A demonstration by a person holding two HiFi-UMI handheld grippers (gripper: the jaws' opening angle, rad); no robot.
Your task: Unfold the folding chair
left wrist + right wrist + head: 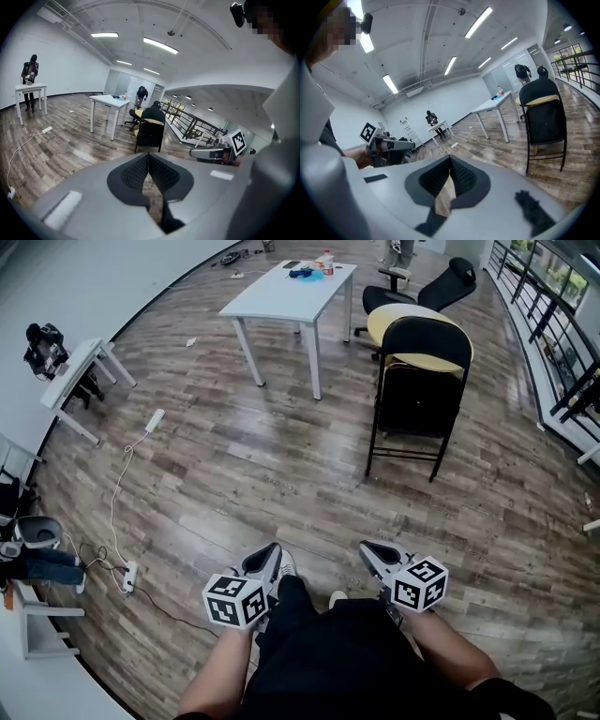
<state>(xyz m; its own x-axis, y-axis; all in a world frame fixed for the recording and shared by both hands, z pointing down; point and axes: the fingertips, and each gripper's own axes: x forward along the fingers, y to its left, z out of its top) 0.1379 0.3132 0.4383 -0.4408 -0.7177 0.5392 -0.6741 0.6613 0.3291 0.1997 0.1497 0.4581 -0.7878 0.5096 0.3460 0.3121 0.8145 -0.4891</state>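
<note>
- Head view: the chair (419,395) stands folded and upright on the wood floor, near a white table (281,296) and in front of an office chair (441,287).
- It is well apart from both grippers, which are held low by the person's body.
- Left gripper (272,550): jaws pressed together, nothing between them.
- Right gripper (367,548): the same, closed and empty.
- Step, as I judge it: the approach, with no unfolding done yet.
- Next move likely calls for walking up, opening the jaws, then gripping the backrest and drawing the seat edge away.
</note>
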